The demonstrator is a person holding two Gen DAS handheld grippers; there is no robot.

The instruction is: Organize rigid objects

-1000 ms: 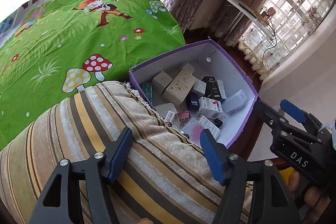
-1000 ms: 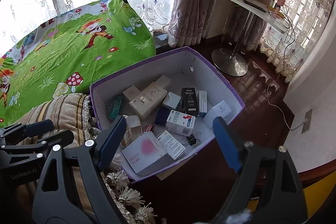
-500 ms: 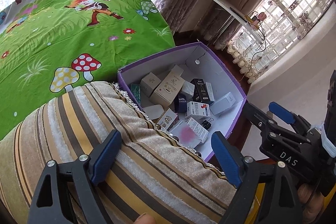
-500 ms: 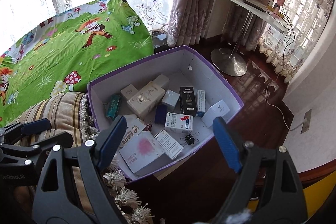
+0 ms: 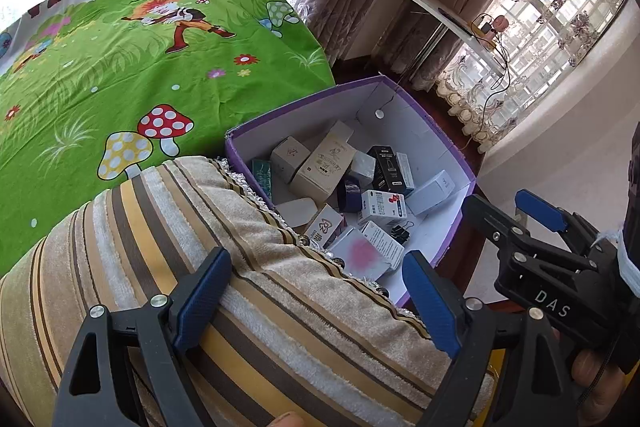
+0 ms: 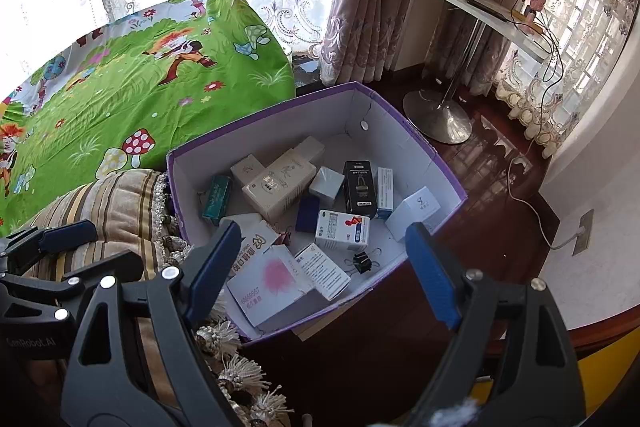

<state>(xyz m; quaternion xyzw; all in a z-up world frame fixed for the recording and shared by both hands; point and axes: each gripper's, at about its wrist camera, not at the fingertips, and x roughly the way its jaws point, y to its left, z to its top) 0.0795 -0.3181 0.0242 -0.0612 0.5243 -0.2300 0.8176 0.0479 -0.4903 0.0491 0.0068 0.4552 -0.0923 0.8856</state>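
Small boxes (image 6: 280, 189), a whole jumble of them, sit inside the purple-walled carton (image 6: 416, 135) that's parked on the dark wood floor (image 6: 472, 211), right up against a striped cushion (image 5: 168, 227) with a fringed edge. Both tools are up above it, tilted down, nothing in either one. The left gripper (image 5: 316, 301) has just been opening its jaws and they now stand wide over the cushion with only fabric under them, no box between. The right gripper (image 6: 320, 269) is spread wide too, hovering over the near end of the carton by the white box with the pink smudge (image 6: 272, 279). Trouble looks likely in a few spots: the boxes are packed and leaning on each other, so going for one probably shoves its neighbours or grabs two at once. The binder clip (image 6: 362, 261) is tiny and could get snagged. The cushion's tassels could also catch a finger, and those thin cardboard walls might buckle if bumped.
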